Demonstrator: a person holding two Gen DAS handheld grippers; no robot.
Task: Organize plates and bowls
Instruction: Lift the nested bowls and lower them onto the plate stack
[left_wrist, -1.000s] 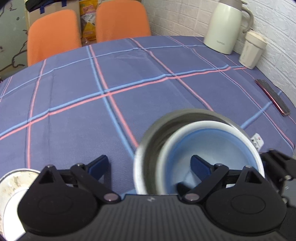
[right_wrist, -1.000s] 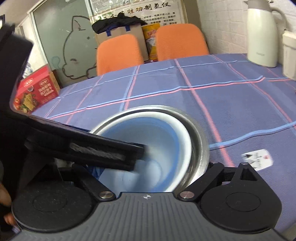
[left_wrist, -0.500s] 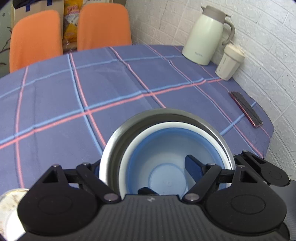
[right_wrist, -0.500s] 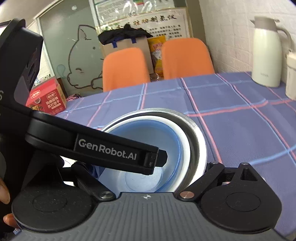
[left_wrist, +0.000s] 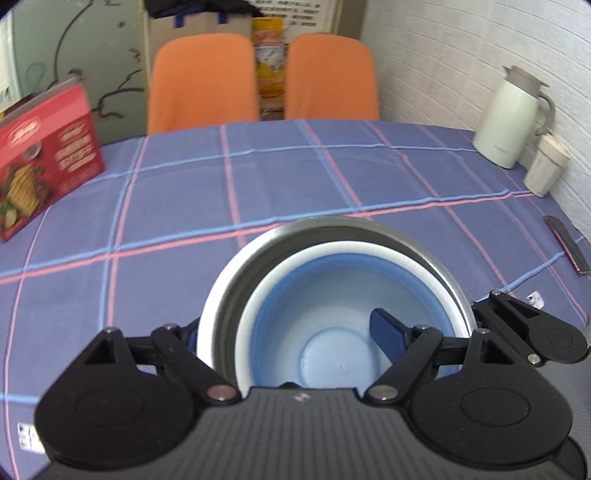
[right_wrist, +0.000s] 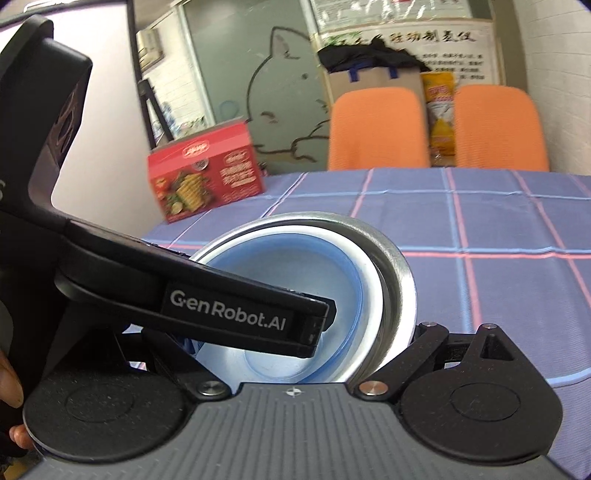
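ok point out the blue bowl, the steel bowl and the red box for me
blue bowl (left_wrist: 343, 332): left wrist view, on its inner wall above the base.
steel bowl (left_wrist: 332, 230): left wrist view, on the far rim.
red box (right_wrist: 207, 173): right wrist view, on its printed front face.

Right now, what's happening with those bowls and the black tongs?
A person is working two hand-held tongs. Both grip one stack: a blue bowl nested inside a metal bowl. The left tongs and right tongs each clamp its rim, one finger inside the bowl and one outside. The stack appears lifted above the checked tablecloth.
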